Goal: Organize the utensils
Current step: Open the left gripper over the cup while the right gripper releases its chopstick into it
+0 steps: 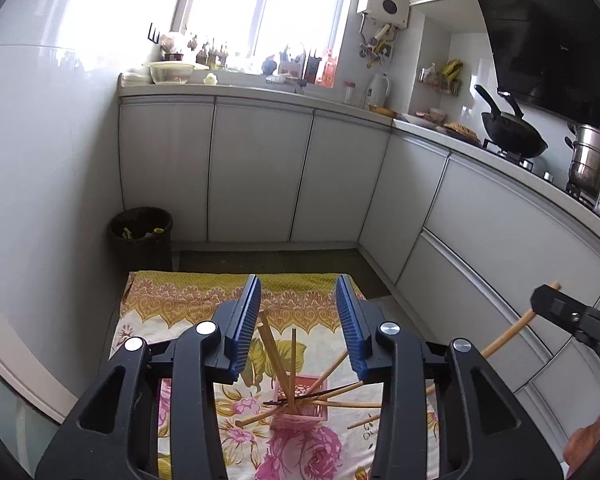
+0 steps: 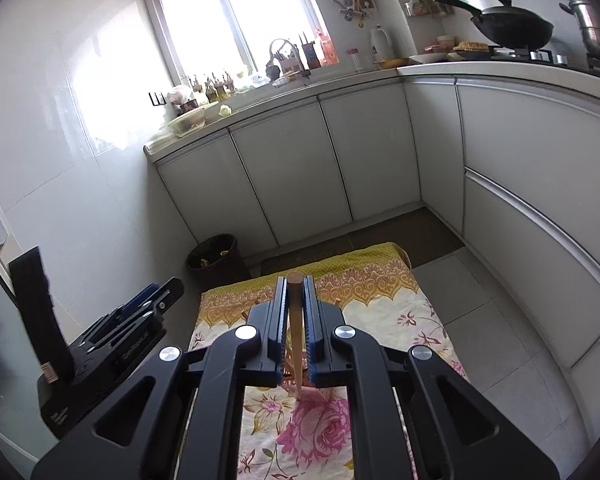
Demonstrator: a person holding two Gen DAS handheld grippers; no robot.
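Note:
A pink perforated holder point(image 1: 300, 406) stands on the floral cloth point(image 1: 180, 300) with several wooden chopsticks point(image 1: 274, 354) and a dark one leaning out of it. My left gripper point(image 1: 298, 300) is open and empty, above and behind the holder. My right gripper point(image 2: 295, 300) is shut on a wooden chopstick point(image 2: 296, 336) that points down toward the cloth point(image 2: 380, 284). In the left wrist view the right gripper point(image 1: 556, 304) shows at the right edge, holding that chopstick point(image 1: 508, 334) above the holder. The left gripper point(image 2: 156, 300) shows at the left of the right wrist view.
A dark waste bin point(image 1: 142, 236) stands on the floor beyond the cloth's far left corner. White cabinets point(image 1: 260, 172) run along the back and right. A wok point(image 1: 514, 136) and steel pot point(image 1: 590, 160) sit on the stove at right.

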